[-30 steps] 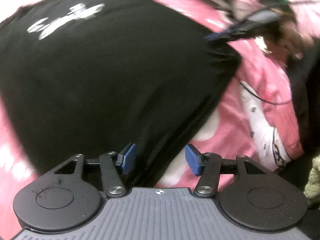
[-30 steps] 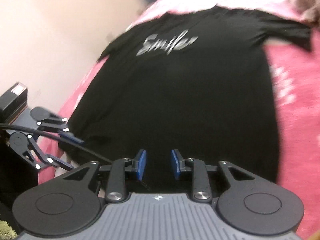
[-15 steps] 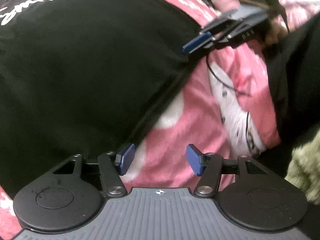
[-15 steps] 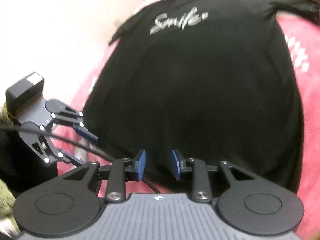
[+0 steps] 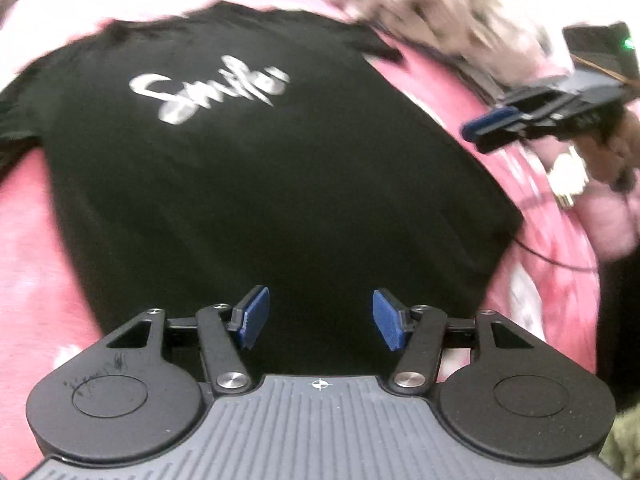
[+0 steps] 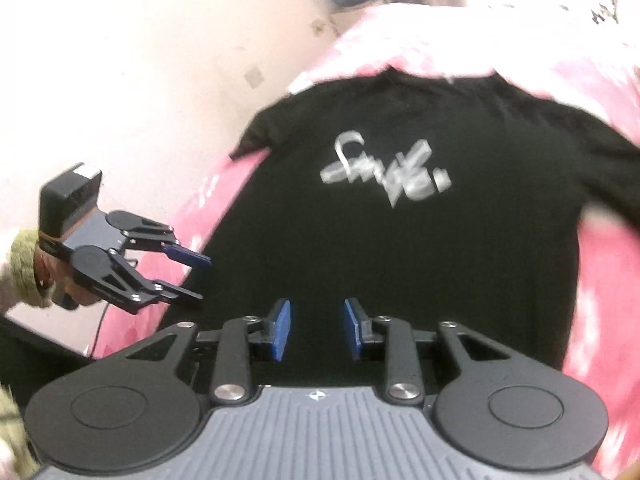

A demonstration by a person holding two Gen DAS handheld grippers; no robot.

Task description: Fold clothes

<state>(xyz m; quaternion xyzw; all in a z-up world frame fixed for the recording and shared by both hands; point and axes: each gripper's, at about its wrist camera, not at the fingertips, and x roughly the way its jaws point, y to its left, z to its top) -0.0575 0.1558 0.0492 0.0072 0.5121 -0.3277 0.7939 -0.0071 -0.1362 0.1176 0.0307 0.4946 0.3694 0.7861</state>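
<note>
Left wrist view first: the black t-shirt (image 5: 260,184) is spread out flat, print side up, on a pink blanket with pale blotches (image 5: 36,248). The white script logo (image 5: 208,92) sits up toward the far end, and the near hem runs right under the left tool (image 5: 320,318). That tool's blue pads (image 5: 254,316) stand well apart with nothing pinched between them, just black fabric visible below the gap, so it's holding nothing. Off to the upper right, the right tool (image 5: 486,130) pokes in over the pink blanket just beside the shirt's right edge. It's seen side-on and blurry, so I can't judge its gap from here. A thin black cable (image 5: 560,262) trails across the blanket below it.

Right wrist view: same shirt (image 6: 420,248), logo (image 6: 386,178) smeared by motion blur. The collar end is tucked against a bunched-up fold of the pink blanket (image 6: 420,52). The right tool (image 6: 316,328) hangs over the near hem with its pads (image 6: 282,330) parted a moderate amount, narrower than the other one, and empty. On the left, the left tool (image 6: 194,278) reaches toward the shirt's side edge, fingers spread and clear of the cloth as far as I can tell. A hand (image 6: 60,288) in an olive knit cuff (image 6: 24,268) grips it.

No boxes or baskets show up in either view.
</note>
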